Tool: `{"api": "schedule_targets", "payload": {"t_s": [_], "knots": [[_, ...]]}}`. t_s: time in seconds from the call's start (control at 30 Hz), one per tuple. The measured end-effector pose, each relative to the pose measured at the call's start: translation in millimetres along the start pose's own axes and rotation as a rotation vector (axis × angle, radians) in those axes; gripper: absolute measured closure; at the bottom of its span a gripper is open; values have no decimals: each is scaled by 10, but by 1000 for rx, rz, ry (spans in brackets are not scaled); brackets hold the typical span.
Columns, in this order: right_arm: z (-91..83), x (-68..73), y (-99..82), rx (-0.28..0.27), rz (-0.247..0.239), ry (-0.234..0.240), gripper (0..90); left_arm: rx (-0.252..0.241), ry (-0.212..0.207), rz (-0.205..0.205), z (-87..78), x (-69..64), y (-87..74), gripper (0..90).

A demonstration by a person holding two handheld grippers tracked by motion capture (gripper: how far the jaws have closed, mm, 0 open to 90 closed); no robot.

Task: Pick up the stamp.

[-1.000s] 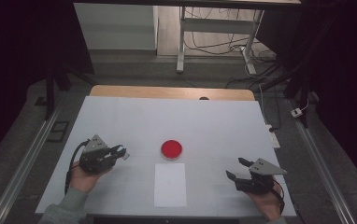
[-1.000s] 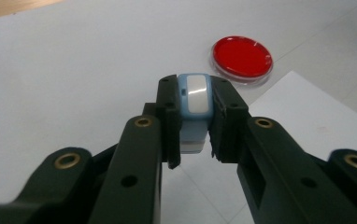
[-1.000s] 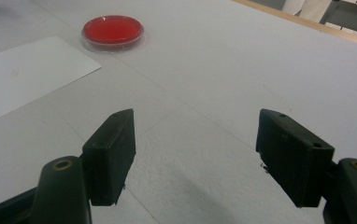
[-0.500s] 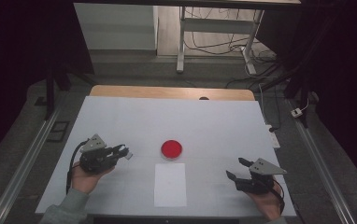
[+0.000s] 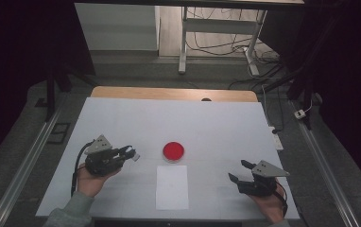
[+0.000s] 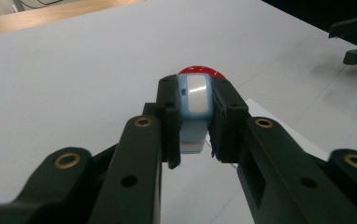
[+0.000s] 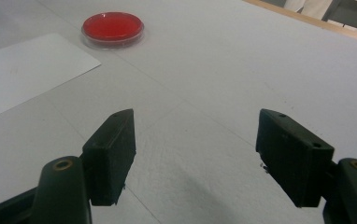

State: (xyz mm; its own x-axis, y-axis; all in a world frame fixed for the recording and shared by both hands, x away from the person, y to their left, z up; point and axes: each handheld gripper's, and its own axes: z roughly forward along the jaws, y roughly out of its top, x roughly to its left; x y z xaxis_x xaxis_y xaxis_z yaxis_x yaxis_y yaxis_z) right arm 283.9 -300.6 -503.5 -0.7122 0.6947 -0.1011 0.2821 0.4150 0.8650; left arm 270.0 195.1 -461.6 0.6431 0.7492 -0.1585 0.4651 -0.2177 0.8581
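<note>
Right gripper: the black two-jaw right gripper (image 5: 239, 170) sat nearest the person, at the near right of the table, held in a hand entering from the bottom edge. Its jaws stood wide apart with nothing between them, seen plainly in the right gripper view (image 7: 193, 158); bare table surface showed through the gap.

Left gripper: the black two-jaw left gripper (image 5: 130, 153) was held at the near left of the table, pointing toward the centre. Its jaws were closed tight on a small light-blue and white plastic object (image 6: 194, 105), pinched from both sides. In the high view the object (image 5: 134, 154) appeared as a pale speck at the jaw tips, too small to identify further.

Paper: a white rectangular sheet of paper (image 5: 172, 187) lay flat at the near centre, between the two grippers and apart from both.

Red dish: a round, shallow clear dish with red contents (image 5: 173, 151) rested on the table just beyond the paper's far edge. It was a little to the right of the left gripper's tips; in the left gripper view its red rim (image 6: 200, 71) peeked above the held object.

Table: a wide white table top (image 5: 207, 123) carried everything, with a bare wooden strip (image 5: 169, 93) along its far edge.
</note>
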Motion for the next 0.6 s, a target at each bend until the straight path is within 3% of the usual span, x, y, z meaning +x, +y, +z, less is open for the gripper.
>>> {"api": "schedule_targets", "payload": {"t_s": [0.6], "knots": [[18,-1,13,1,8,5,282,1,-68,-2,173,-89,67,757]]}}
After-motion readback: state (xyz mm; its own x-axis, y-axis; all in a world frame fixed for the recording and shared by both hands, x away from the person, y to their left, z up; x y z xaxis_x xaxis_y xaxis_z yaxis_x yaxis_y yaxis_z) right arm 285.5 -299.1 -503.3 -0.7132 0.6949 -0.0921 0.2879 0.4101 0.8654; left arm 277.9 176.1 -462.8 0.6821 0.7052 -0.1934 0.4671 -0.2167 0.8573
